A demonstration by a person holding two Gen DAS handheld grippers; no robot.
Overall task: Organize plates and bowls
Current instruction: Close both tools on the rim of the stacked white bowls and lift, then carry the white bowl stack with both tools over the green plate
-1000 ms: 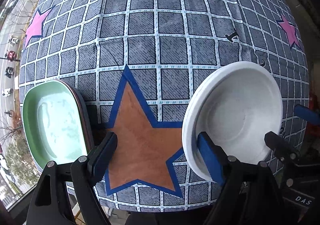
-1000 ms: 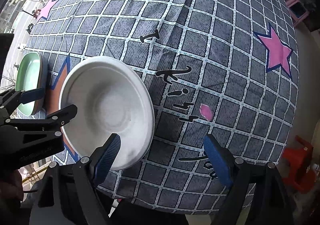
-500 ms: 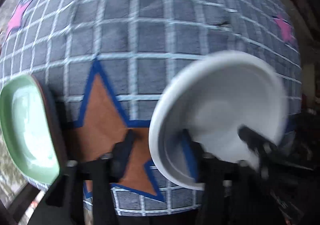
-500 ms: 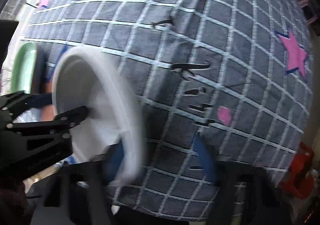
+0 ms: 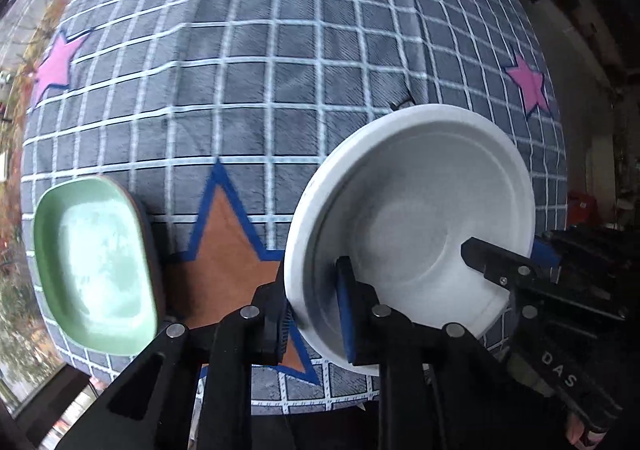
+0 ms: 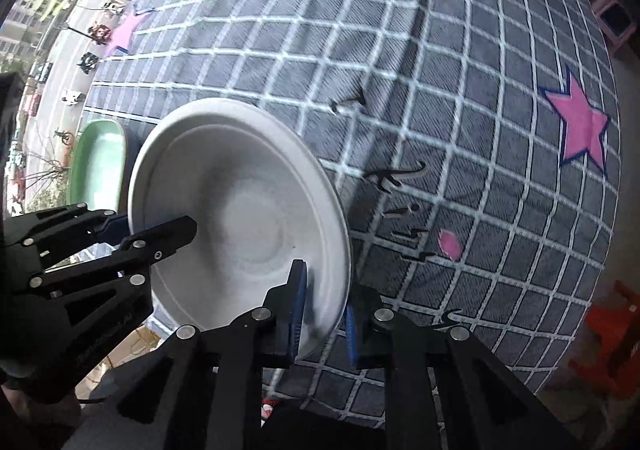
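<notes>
Holding white bowl (image 5: 416, 218) tilted above the checked tablecloth (image 5: 248, 90) | our left gripper (image 5: 312, 314) clamps its 7 o'clock rim | our right gripper (image 6: 322, 314) clamps its 5 o'clock rim | green dish (image 5: 94, 266) rests at 9 o'clock, well apart.

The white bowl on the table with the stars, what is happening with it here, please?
A person with a gripper in each hand is holding one white bowl by its rim. The left gripper has its jaws shut on the near left edge; the right gripper has its jaws shut on the right edge. The bowl is tilted over the checked tablecloth. A green dish rests to the left, near the table edge.
</notes>
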